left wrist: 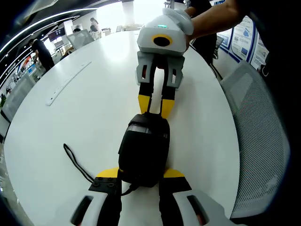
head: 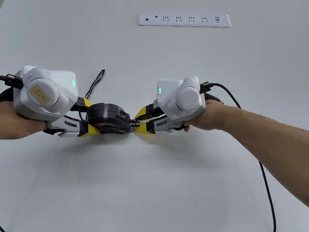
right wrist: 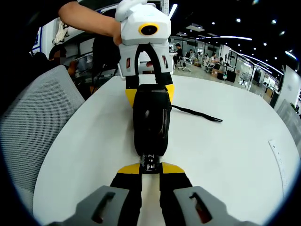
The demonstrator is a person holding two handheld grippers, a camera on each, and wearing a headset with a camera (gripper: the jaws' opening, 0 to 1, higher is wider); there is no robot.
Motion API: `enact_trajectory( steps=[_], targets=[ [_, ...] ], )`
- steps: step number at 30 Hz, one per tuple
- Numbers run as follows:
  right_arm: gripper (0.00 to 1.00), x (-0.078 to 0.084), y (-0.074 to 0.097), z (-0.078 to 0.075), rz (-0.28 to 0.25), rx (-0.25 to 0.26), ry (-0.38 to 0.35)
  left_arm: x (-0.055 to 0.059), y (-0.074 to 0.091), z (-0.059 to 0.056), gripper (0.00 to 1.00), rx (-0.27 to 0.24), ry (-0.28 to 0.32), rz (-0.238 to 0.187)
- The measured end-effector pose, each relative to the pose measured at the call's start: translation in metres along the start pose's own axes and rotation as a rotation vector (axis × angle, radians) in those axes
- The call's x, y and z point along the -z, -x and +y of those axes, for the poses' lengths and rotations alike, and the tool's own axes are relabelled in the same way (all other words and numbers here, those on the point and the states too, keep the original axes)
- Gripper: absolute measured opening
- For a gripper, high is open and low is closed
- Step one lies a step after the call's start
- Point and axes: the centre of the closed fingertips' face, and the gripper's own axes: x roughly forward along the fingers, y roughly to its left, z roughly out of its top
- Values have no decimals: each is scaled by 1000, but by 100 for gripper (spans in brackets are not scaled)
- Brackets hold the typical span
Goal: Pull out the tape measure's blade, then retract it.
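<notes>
A black tape measure (head: 108, 117) is held just above the white table, with my left gripper (head: 91, 117) shut around its case. In the left gripper view the case (left wrist: 143, 150) fills the gap between my left gripper's (left wrist: 142, 174) yellow-tipped jaws. My right gripper (head: 139, 123) faces it from the right, shut on the blade tip (head: 134, 124) right at the case mouth. In the right gripper view a short printed piece of blade (right wrist: 149, 160) is pinched by my right gripper (right wrist: 150, 168), with the case (right wrist: 150, 120) just beyond. Very little blade is out.
A white power strip (head: 184, 20) lies at the far side of the table. The tape's black wrist strap (head: 94, 83) trails behind the case. A black cable (head: 263, 169) runs along the right forearm. A grey mesh chair (left wrist: 256, 122) stands beside the table.
</notes>
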Motion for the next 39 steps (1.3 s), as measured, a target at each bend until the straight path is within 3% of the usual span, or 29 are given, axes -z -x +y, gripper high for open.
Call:
enact_trajectory(
  steps=[39],
  targets=[
    [12,18,26,2,23,-5,2,0,1,-1,27,8,-7,5]
  ],
)
